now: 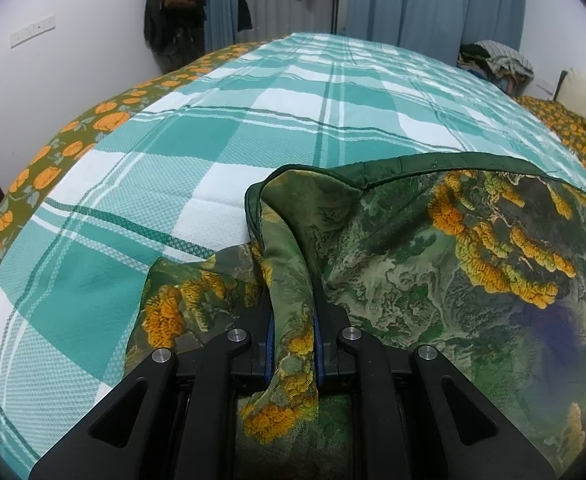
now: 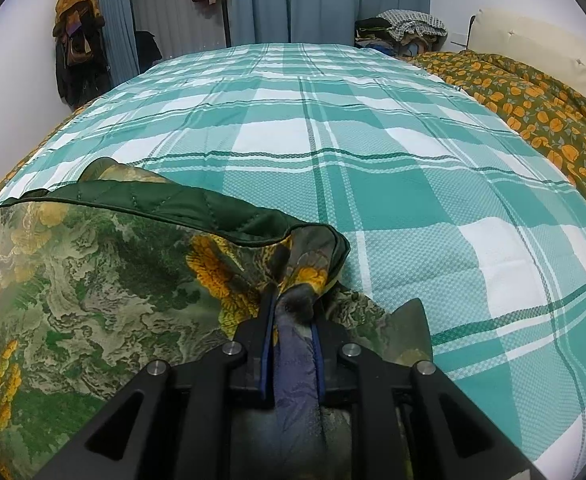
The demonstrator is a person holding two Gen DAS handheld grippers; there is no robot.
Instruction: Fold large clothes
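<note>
Left gripper [image 1: 291,300] and right gripper [image 2: 293,308] each clamp the green-and-orange floral quilted garment [image 1: 433,264] on the near teal-and-white plaid bedspread [image 2: 333,140]; blue curtains [image 2: 325,0] hang far.

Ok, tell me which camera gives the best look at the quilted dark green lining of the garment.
The right wrist view: the quilted green lining shows there as a broad folded-over band with visible stitching. The left wrist view shows only a thin dark green edge along the printed garment.
</note>
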